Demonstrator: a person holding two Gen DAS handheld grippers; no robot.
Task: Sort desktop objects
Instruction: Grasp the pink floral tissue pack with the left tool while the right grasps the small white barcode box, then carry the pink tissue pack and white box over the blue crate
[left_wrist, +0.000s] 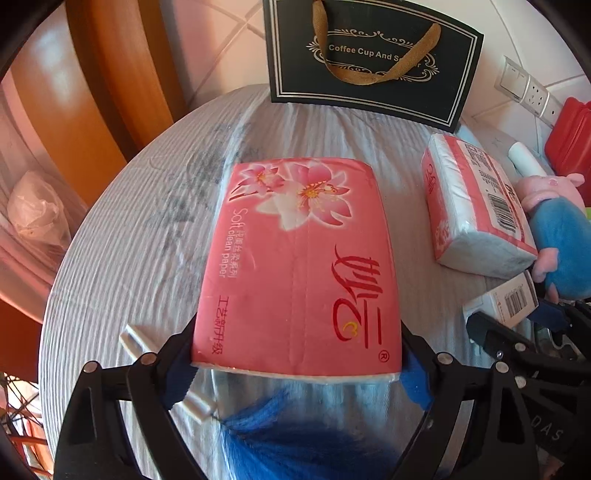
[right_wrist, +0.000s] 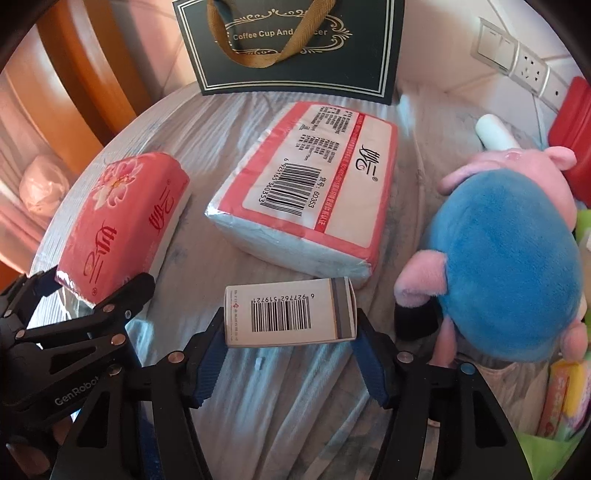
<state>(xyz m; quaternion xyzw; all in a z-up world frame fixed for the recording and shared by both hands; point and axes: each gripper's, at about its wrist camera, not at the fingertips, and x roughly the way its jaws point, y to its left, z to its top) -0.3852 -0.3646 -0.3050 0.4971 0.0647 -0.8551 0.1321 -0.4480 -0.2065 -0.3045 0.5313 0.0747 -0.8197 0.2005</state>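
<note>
Left hand-held gripper (left_wrist: 295, 373) clamps tissue pack (left_wrist: 299, 266); right hand-held gripper (right_wrist: 290, 345) brackets small box (right_wrist: 290, 312), jaws apart, plush (right_wrist: 509, 280) beside.

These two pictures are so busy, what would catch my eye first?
Probably the pink flowered tissue pack, lying on the pale ribbed cloth with the left tongs around its near end. Next, the blue and pink plush pig at the right edge, beside a second tissue pack lying barcode side up. In front of that, a small white barcoded box sits between the right tongs.
</note>
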